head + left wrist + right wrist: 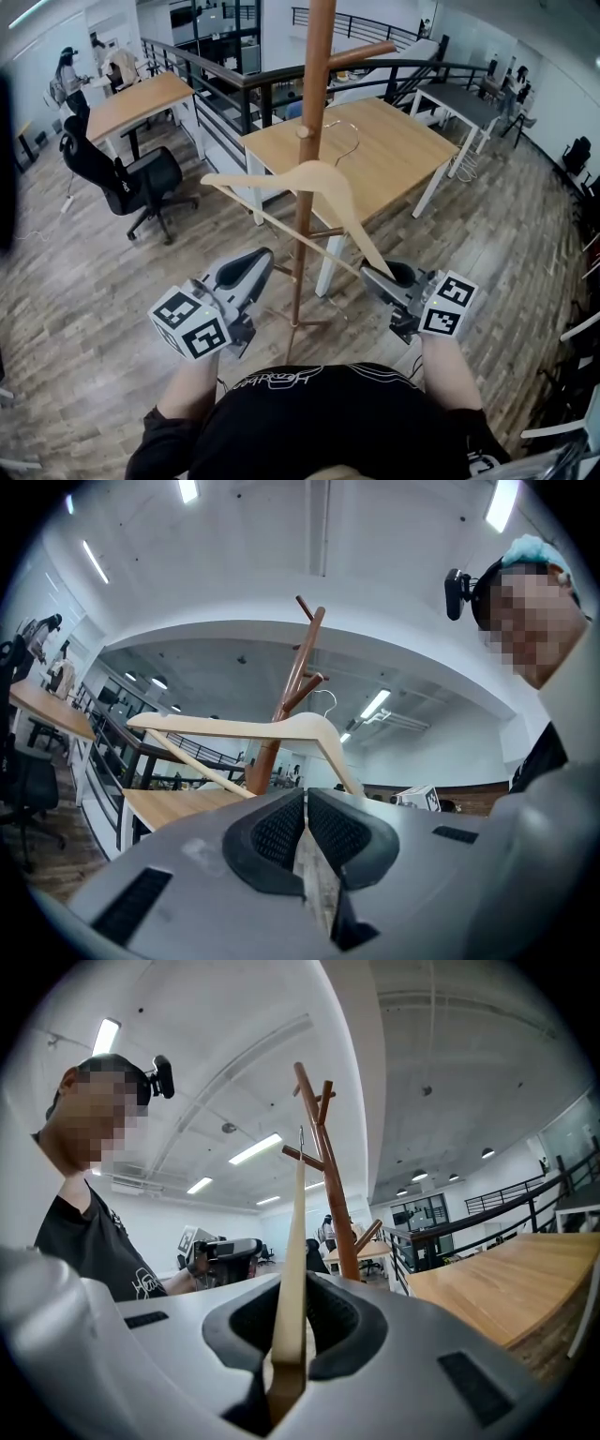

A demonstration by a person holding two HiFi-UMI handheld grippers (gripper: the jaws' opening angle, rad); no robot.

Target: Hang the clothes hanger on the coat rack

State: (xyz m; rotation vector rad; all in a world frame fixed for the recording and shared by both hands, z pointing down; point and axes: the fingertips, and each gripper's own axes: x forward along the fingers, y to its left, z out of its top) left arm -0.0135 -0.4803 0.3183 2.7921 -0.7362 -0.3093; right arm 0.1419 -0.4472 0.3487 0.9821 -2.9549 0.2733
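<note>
The right gripper (292, 1326) was clenched on one arm end of the pale wooden clothes hanger (314, 180), probably to leave its wire hook (352, 141) free for a peg. The left gripper (307, 825), alongside, was closed on nothing. Just ahead stood the reddish-brown wooden coat rack (315, 84). Only the head view showed the hook beside the pole, and only the right gripper view showed the grip.

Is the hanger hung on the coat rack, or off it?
Off it. The right gripper is shut on one end of the hanger, whose wire hook sits free beside the coat rack, on no peg.
</note>
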